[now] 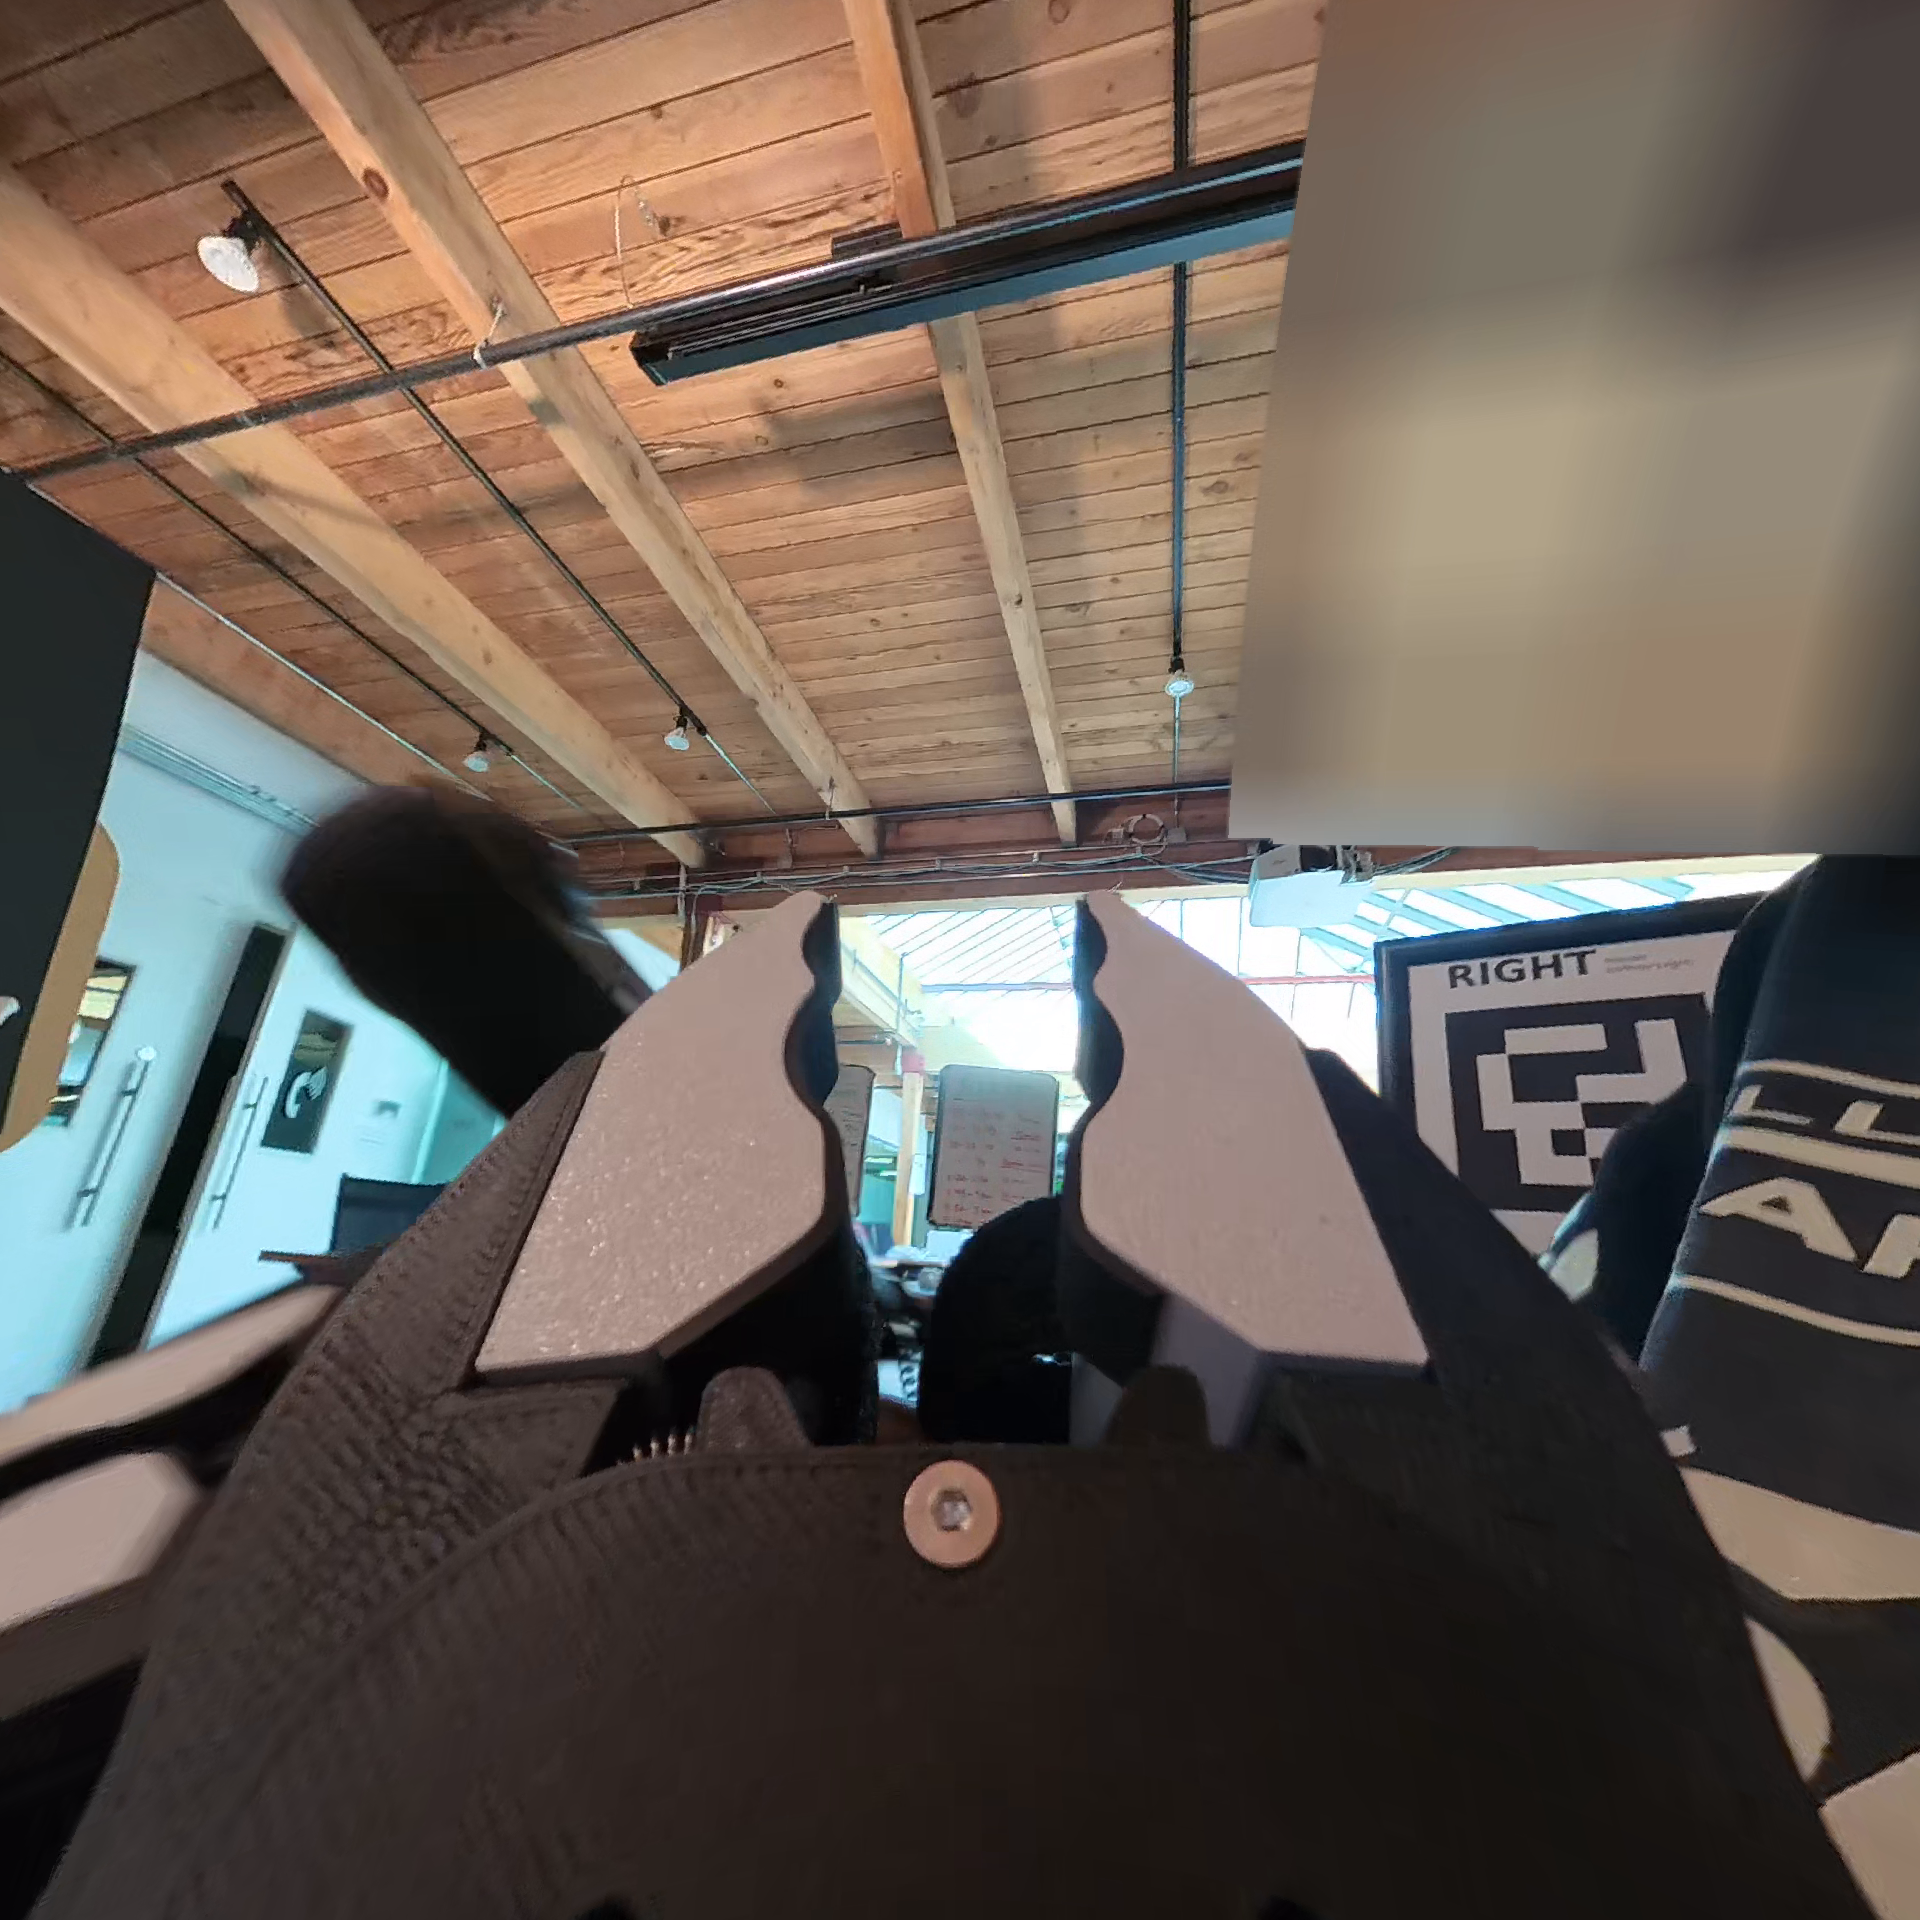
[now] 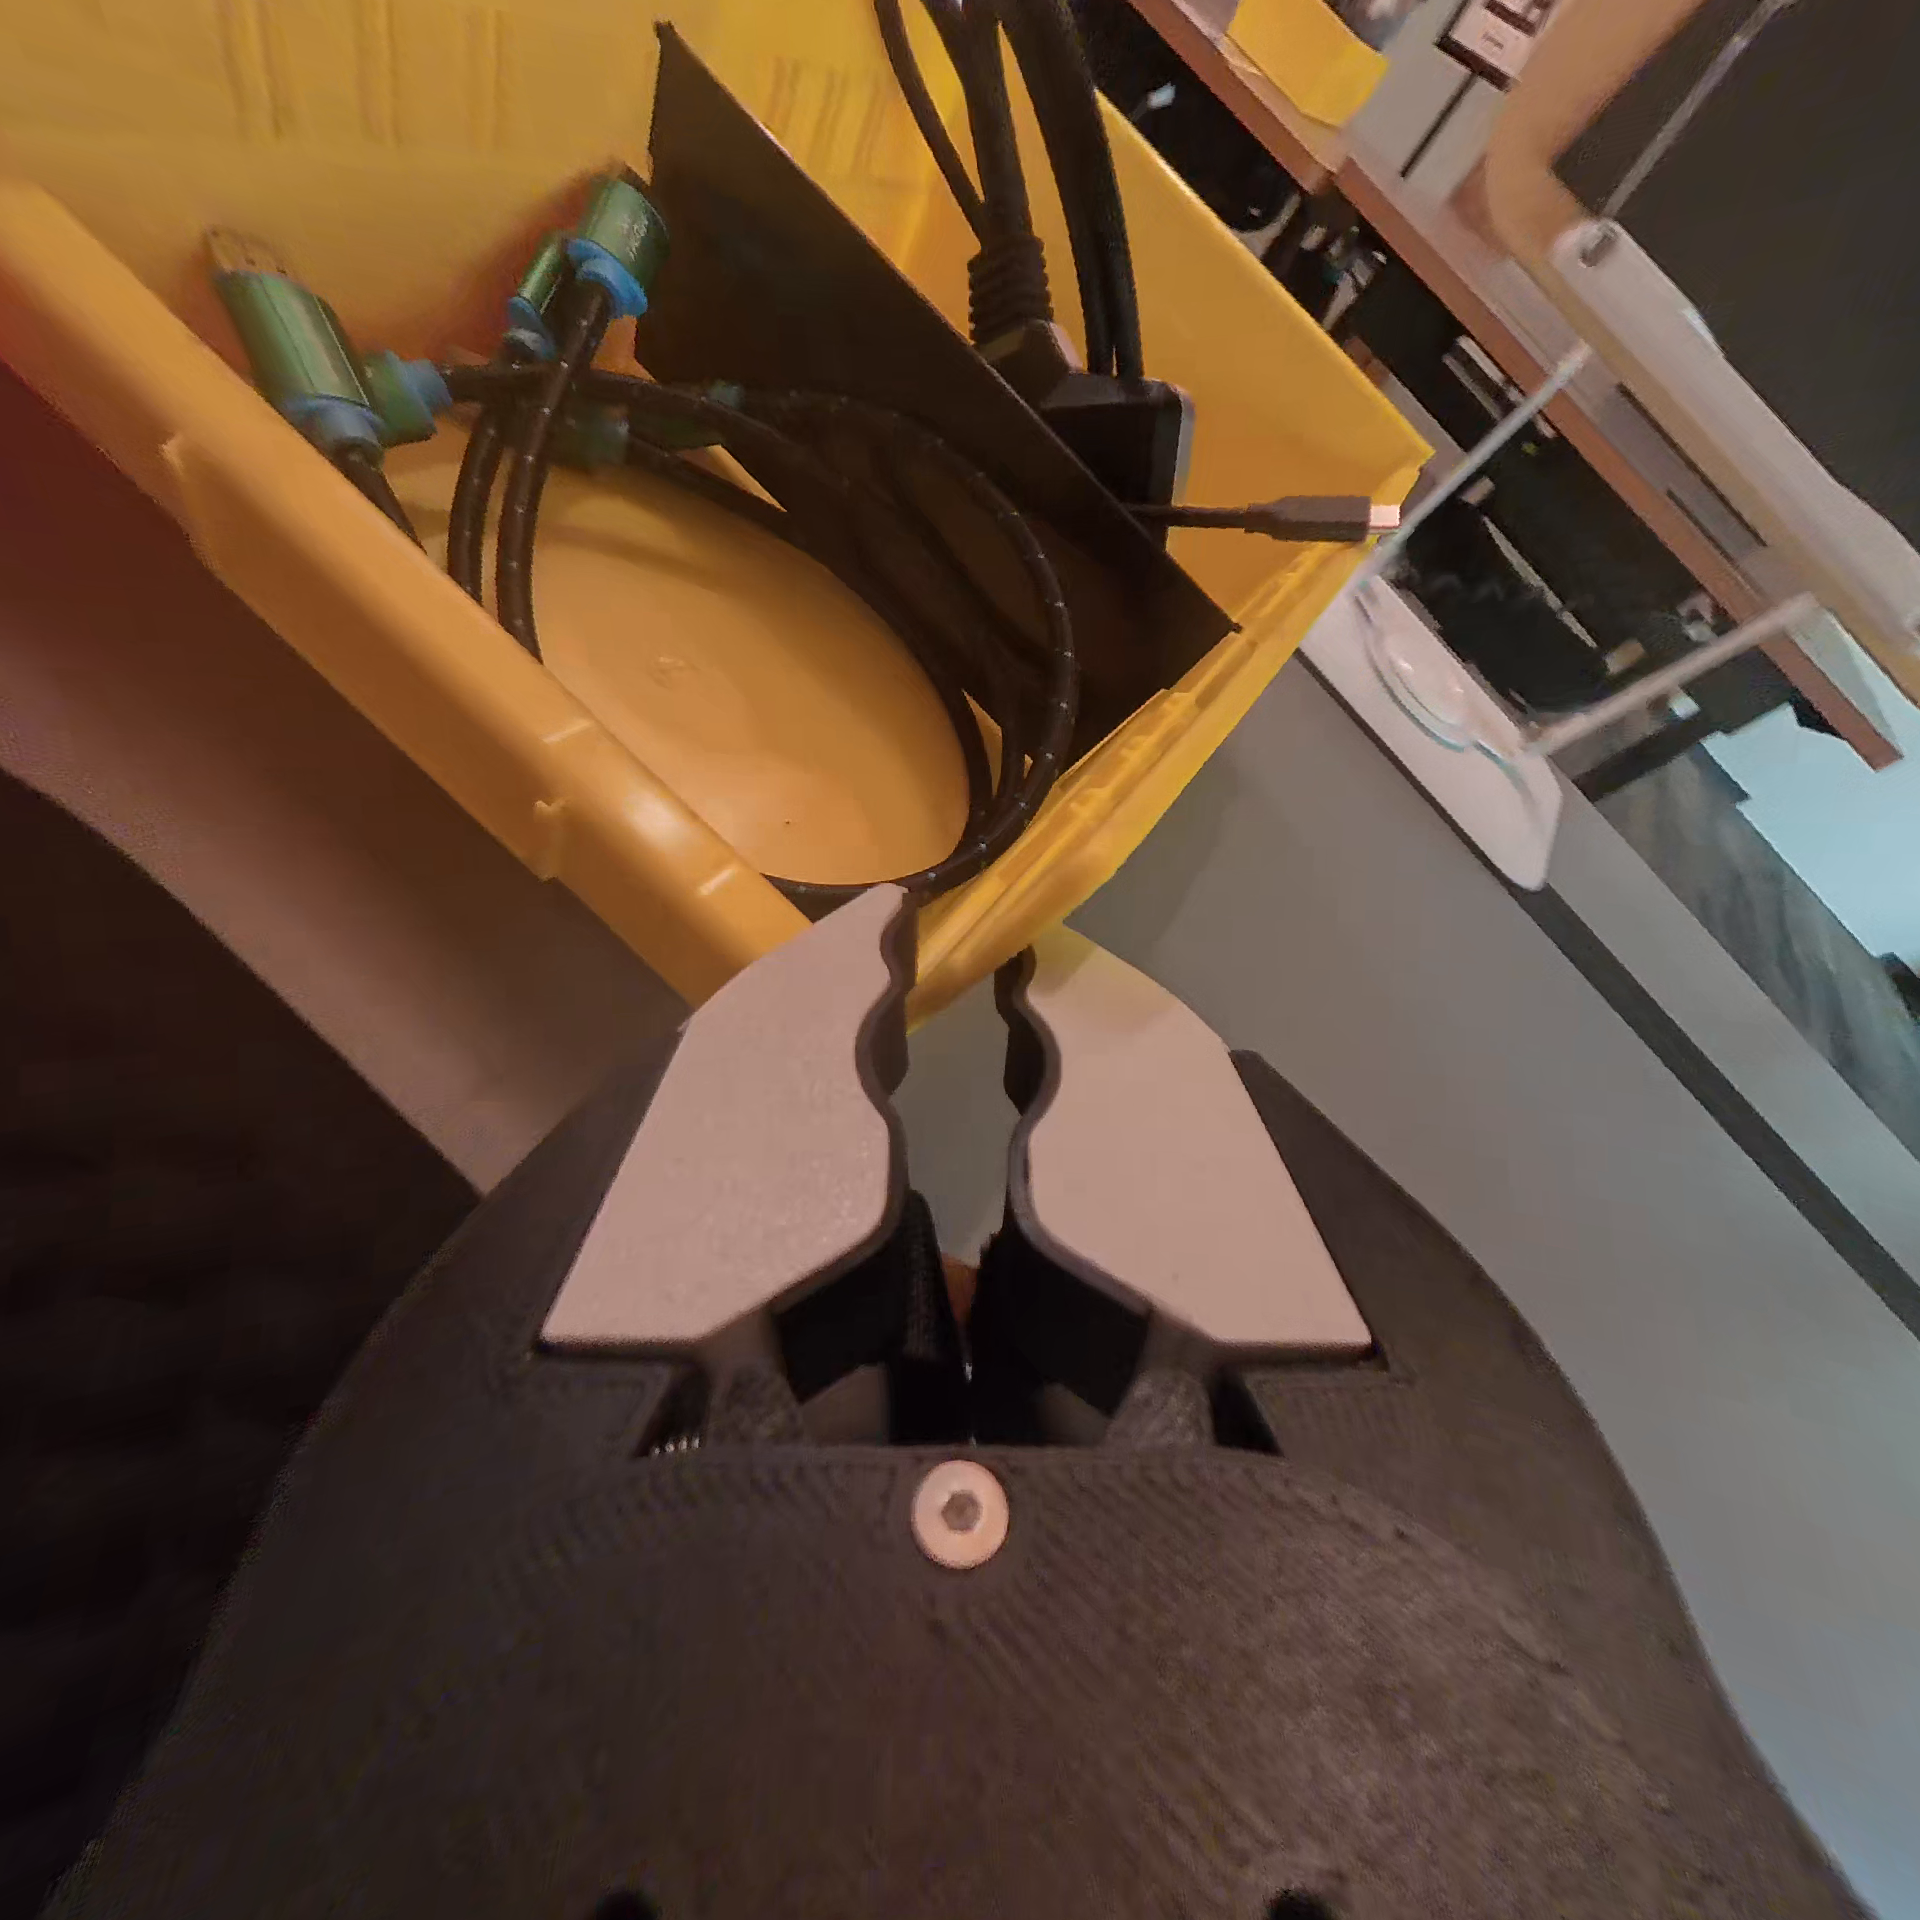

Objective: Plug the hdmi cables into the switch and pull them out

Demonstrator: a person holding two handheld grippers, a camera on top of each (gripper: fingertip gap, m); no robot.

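Observation:
Several black braided HDMI cables (image 2: 1039, 665) with green plugs (image 2: 301, 343) lie coiled in a yellow bin (image 2: 436, 644). A small black switch box (image 2: 1127, 416) with thick cables plugged into it leans on a black divider (image 2: 831, 343) in the bin. My right gripper (image 2: 956, 945) hovers at the bin's near corner, its jaws a narrow gap apart and empty. My left gripper (image 1: 956, 935) points up at the ceiling, open and empty. No cable or switch shows in the left wrist view.
A thin cable with a small plug (image 2: 1309, 516) hangs over the bin's right rim. The bin stands on a grey table (image 2: 1351, 1039) beside a clear stand (image 2: 1455, 727) and wooden shelves. The left wrist view shows a person's dark sleeve (image 1: 1818, 1195), the other gripper's marker plate (image 1: 1558, 1081) and a blurred black object (image 1: 447, 935).

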